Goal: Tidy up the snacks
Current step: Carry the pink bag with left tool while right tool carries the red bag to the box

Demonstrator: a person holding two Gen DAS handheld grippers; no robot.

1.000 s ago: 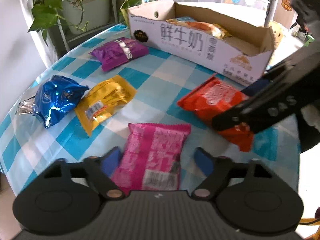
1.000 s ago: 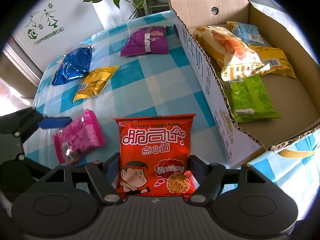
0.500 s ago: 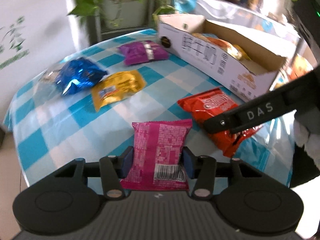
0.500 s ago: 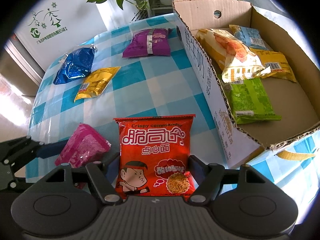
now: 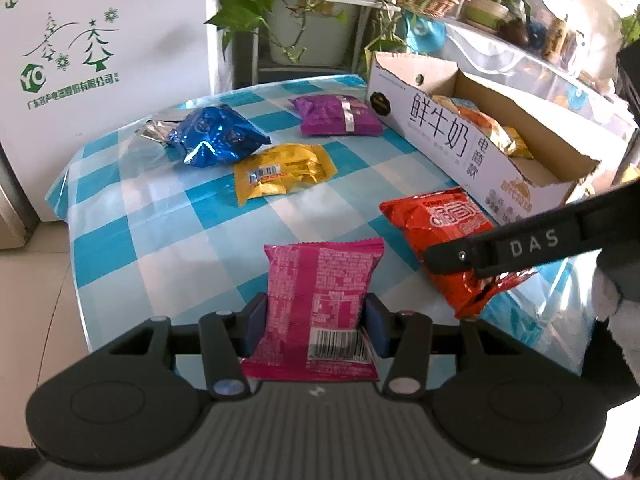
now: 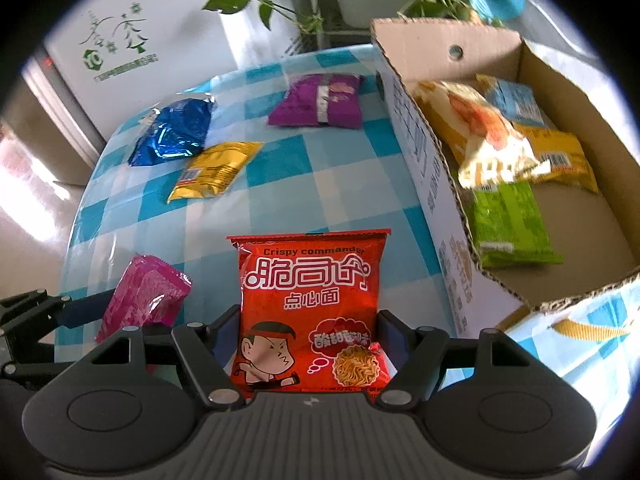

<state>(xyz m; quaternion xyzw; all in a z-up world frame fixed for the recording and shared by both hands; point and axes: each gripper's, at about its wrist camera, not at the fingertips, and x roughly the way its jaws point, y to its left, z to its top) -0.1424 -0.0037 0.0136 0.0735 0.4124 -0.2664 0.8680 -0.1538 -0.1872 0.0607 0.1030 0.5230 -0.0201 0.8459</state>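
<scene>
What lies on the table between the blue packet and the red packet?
The yellow packet lies between the blue packet and the red packet; the right wrist view shows it.

Left gripper (image 5: 316, 322) and right gripper (image 6: 308, 344) both have fingers clamped on packets.

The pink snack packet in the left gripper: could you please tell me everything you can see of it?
The pink snack packet is a flat, glossy plastic pouch, magenta, with crimped ends. Its printed back faces the left wrist camera: small pale text and a white barcode near the lower edge. The left gripper is closed on its two sides. The packet stands roughly upright and appears lifted off the blue-checked tablecloth. From the right wrist view it tilts, shiny and slightly creased.
</scene>
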